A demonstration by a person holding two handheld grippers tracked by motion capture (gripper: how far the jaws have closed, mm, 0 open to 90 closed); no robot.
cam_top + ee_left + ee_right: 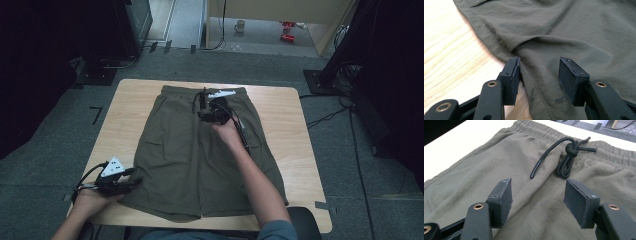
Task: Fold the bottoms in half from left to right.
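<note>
Olive shorts [195, 150], no legible txt.

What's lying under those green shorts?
The shorts lie flat on a light wooden table, whose bare top shows around them. A black drawstring rests on top, near the waistband. Whatever might sit beneath the cloth itself is covered.

The surface [280, 107] is seen from above; the shorts [564, 32] are viewed close, apparently low, by both gripper cameras.

No readable text, label or brand anywhere (shorts [200, 150] and table [285, 115] alike plain)
</note>
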